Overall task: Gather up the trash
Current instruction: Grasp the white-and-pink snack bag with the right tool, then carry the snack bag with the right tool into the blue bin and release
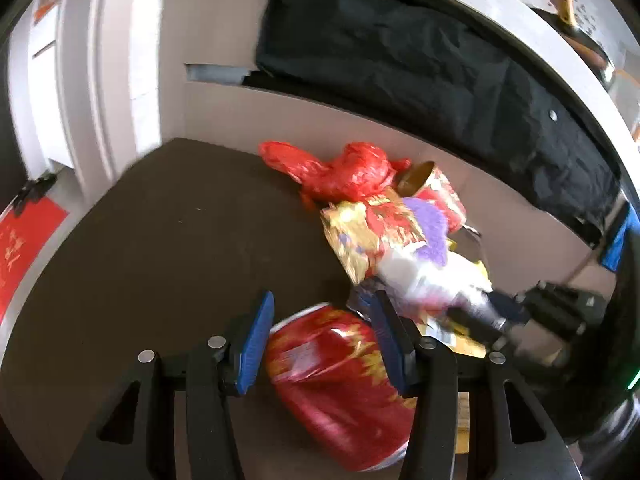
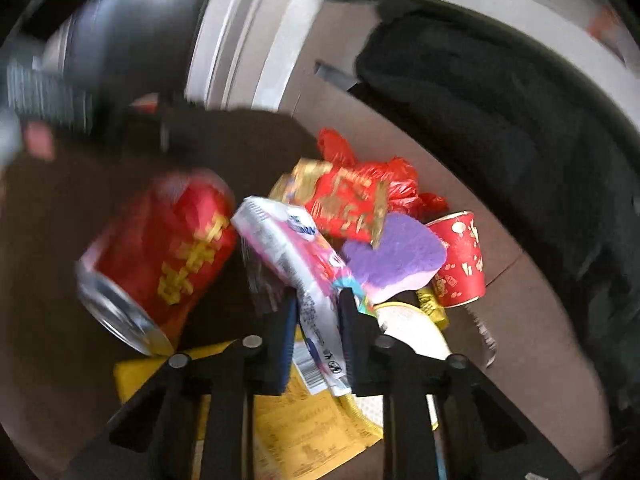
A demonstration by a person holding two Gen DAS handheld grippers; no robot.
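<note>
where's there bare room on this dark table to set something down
The dark tabletop is bare left of the red can, out to its curved edge, and in front of the red plastic bag. It is crowded on the right, where wrappers, purple sponge and paper cup pile together.

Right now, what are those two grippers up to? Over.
Left gripper open, straddling red can. Right gripper shut on white packet. Sponge, paper cup, red bag crowd behind.
</note>
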